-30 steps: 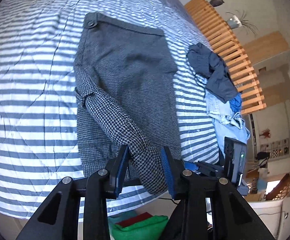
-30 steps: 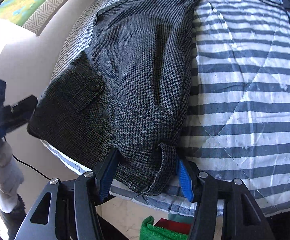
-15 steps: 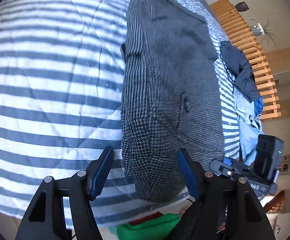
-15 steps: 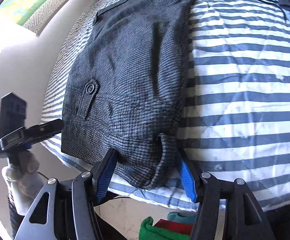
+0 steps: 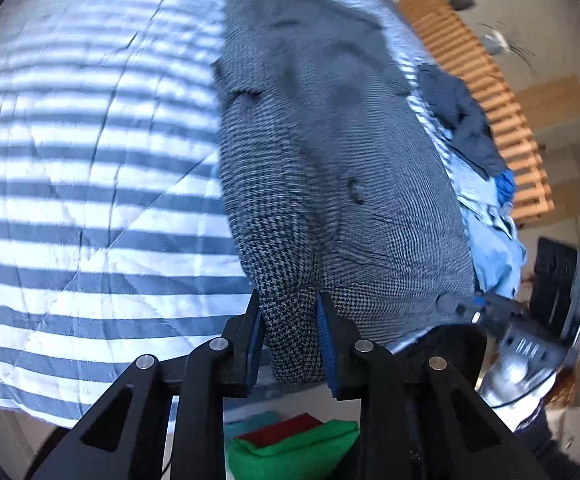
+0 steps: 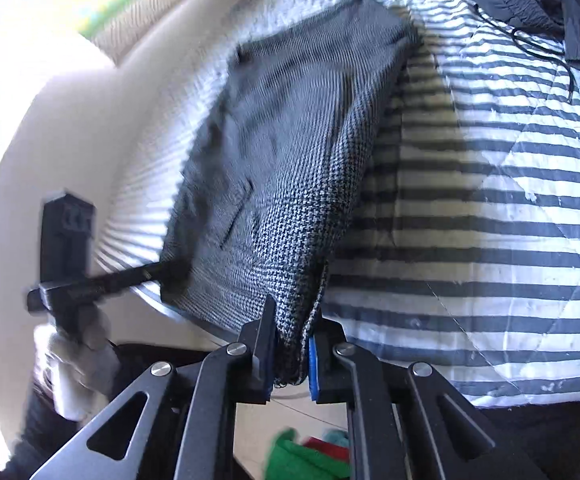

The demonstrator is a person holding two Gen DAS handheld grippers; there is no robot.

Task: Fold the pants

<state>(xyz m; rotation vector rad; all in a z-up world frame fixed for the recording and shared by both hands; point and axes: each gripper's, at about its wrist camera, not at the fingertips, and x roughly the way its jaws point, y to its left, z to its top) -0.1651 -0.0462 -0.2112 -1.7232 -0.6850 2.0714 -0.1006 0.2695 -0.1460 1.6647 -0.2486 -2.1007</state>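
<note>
the pants (image 5: 330, 168) lie on the striped bed (image 5: 89, 184), near its front edge. the left hand-held gripper (image 5: 289, 332) is closing on one near corner of the pants. the right hand-held gripper (image 6: 292, 354) is closing on the other near corner. more clothes (image 5: 474, 160) lie by the bed's right edge.

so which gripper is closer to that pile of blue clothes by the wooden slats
Right. The right gripper sits just below the blue clothes pile, holding the pants' near corner; the left gripper grips the far corner.
</note>
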